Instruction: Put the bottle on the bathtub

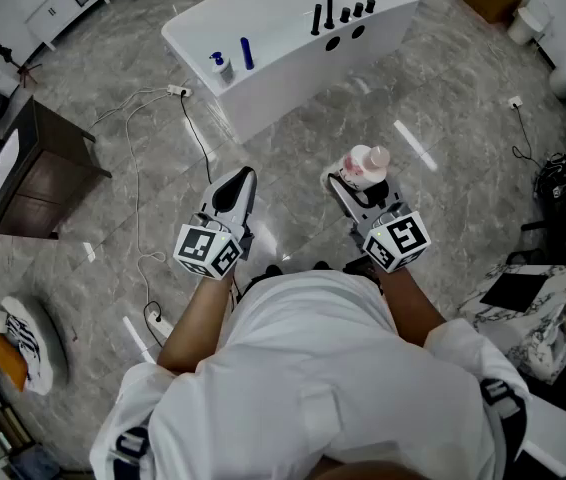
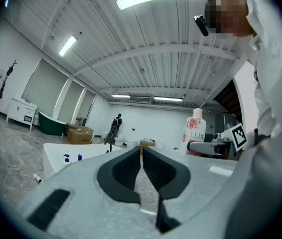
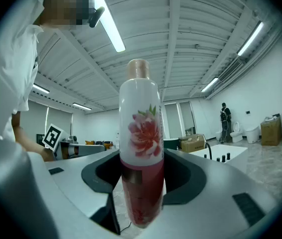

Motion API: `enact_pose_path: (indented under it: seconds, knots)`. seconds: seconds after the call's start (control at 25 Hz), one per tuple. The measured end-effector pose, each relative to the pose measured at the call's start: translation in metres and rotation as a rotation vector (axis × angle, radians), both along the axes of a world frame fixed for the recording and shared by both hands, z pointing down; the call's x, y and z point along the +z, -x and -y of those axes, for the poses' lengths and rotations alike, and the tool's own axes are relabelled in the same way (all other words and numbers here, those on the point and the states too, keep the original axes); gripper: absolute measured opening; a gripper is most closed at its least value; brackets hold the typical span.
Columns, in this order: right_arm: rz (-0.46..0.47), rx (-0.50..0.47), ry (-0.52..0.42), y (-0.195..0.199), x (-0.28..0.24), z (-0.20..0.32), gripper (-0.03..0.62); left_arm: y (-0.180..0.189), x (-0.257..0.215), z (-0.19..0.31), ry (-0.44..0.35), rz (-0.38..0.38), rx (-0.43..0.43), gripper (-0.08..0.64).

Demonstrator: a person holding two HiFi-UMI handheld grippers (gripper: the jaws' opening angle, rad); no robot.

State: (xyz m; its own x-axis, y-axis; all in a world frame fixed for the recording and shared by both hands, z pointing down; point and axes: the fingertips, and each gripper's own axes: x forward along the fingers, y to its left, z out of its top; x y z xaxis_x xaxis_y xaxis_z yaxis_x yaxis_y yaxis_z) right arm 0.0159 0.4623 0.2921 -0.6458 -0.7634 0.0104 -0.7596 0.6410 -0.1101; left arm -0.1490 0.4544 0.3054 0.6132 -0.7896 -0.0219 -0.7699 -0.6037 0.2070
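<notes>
Had the pink-and-white LUX bottle (image 3: 140,133) clamped upright between the fingers of the right gripper (image 1: 363,190), pads on its lower red half, cap well above the fingertips. Had the left gripper (image 2: 141,156) empty, fingers closed to a hairline slit with nothing between them. Saw the white bathtub (image 1: 293,88) well ahead of both sets of fingertips, a stretch of bare floor in between. Judged the step as carry-to-tub, early in the task. Needed, by that read, to leave the squeeze unchanged during the carry, to avoid pivoting a tall bottle gripped low, and to hold it vertical and come down on the rim from above, not from the side. Noted the black faucet (image 1: 321,3) and knobs (image 1: 358,10) on the rim ahead of the right fingers, plus a blue pump bottle (image 1: 220,64) and a blue upright item (image 1: 247,53) on the corner ahead of the left fingers. Would have aimed for bare rim between those two groups. Then needed to seat the base flat, confirm it steady, open wide and back straight off without clipping the cap. Flagged the cable (image 1: 195,133) on the floor between fingers and tub as a trip risk. Saw no job for the left gripper; better parked clear.
</notes>
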Motion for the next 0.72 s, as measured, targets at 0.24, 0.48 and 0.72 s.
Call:
enact_pose_path:
  seconds: [0.24,0.48,0.72]
  knots:
    - [0.006,0.021,-0.007,-0.006,0.005,0.007,0.235,0.004,0.014,-0.004,0.020,-0.013,0.011,0.029]
    - [0.051,0.032,0.011,-0.016,0.012,0.004,0.235,-0.008,0.024,-0.009,0.034,-0.008,0.045,0.029]
    - [0.053,0.044,0.015,-0.039,0.014,0.005,0.235,-0.034,0.026,-0.006,0.035,0.004,0.066,0.029]
